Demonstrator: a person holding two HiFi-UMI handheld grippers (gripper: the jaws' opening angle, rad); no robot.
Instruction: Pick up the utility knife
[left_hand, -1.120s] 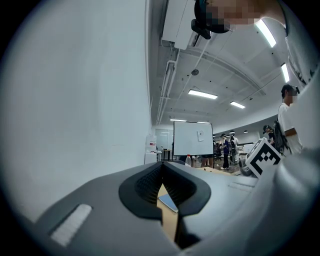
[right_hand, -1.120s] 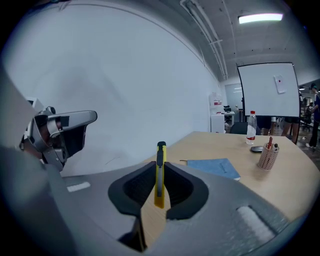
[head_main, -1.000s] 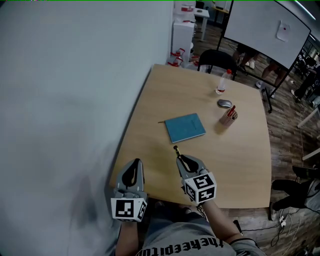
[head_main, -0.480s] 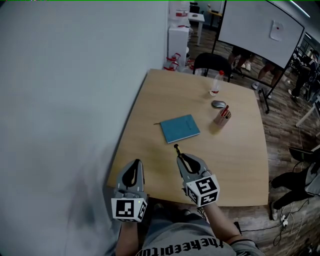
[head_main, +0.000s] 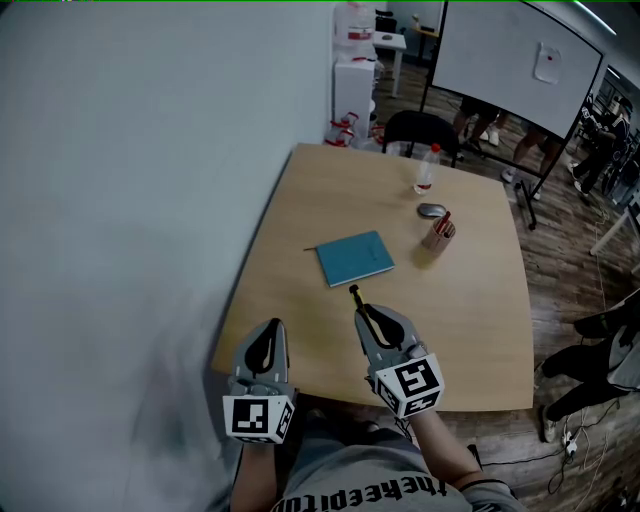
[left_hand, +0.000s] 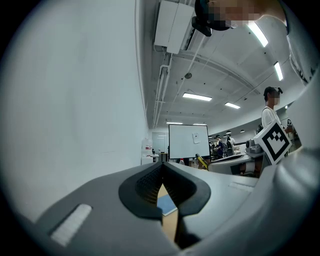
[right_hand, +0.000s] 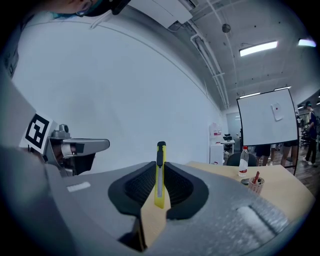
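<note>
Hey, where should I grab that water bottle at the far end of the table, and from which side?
Probably round the clear body of the water bottle, below its red cap, jaws level: it stands upright. Come from its wall side, since the mouse and pen cup sit just on its near side.

A pale wall (head_main: 140, 200) flanks the wooden table (head_main: 470, 330); whiteboard (head_main: 510, 60) stands on plank floor (head_main: 570, 270).

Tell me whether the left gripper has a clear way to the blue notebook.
Probably yes. Only bare table lies between the left gripper, shut and empty, and the notebook; the right gripper, holding the utility knife, sits beside that path, not across it.
</note>
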